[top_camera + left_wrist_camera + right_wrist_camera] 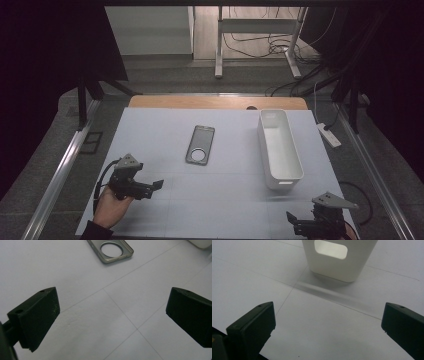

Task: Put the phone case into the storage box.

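Lying flat near the middle of the white table (150, 200), the grey phone case (200, 144) is the thing the work seems aimed at: a thin shell with a raised rim and a large round hole at its near end, its length running roughly away from the person. It looks light and fairly stiff, probably metal or hard plastic with a smooth finish, so it should weigh almost nothing but could slide on the table or slip between the jaws. Because it sits so low, a hold across its two long edges looks soundest, with one jaw on each side; the rim by the round hole (112, 249) is another likely place, though thinner. To its right, well apart, stands a long white bin (280, 150), empty as far as can be seen, with a handle slot in its near end (330, 249). The left gripper (150, 187) hovers near the table's front left with its jaws spread wide and nothing between them, pointing towards the case. The right gripper (300, 225) waits at the front right, jaws likewise wide apart and empty, facing the bin.
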Motion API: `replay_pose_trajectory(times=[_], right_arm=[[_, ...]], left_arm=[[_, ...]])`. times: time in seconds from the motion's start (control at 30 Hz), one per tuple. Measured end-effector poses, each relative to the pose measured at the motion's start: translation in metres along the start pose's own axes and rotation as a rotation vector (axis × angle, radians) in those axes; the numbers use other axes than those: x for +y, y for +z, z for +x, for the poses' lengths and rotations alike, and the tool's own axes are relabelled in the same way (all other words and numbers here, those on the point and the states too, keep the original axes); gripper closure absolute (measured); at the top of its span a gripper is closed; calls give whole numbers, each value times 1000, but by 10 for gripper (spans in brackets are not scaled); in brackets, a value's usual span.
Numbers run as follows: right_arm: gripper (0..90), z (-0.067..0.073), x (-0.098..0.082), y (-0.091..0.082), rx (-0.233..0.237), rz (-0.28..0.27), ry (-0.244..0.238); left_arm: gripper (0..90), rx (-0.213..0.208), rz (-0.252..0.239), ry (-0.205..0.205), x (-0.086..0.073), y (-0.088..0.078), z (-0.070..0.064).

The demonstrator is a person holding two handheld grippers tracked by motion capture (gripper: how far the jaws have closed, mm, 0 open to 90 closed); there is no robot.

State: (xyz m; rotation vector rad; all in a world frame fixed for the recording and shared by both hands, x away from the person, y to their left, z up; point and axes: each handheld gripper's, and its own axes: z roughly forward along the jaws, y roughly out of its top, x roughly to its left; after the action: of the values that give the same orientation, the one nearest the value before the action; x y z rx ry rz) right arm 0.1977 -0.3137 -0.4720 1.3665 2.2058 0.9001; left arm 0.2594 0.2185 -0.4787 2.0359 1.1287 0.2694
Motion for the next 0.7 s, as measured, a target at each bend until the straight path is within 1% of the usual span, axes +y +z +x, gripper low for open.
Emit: replay_pose_trajectory(times=[0.13, 0.43, 0.53, 0.7], right_arm=[[0, 0, 0, 0, -1, 1, 1], [0, 0, 0, 0, -2, 4, 4], [0, 0, 0, 0, -1, 5, 4], [0, -1, 0, 0, -1, 6, 4]], left_arm=[[0, -2, 7, 9, 8, 5, 0], [0, -9, 39, 26, 26, 19, 2], [0, -6, 48, 39, 31, 22, 2], [0, -13, 63, 59, 41, 29, 3]])
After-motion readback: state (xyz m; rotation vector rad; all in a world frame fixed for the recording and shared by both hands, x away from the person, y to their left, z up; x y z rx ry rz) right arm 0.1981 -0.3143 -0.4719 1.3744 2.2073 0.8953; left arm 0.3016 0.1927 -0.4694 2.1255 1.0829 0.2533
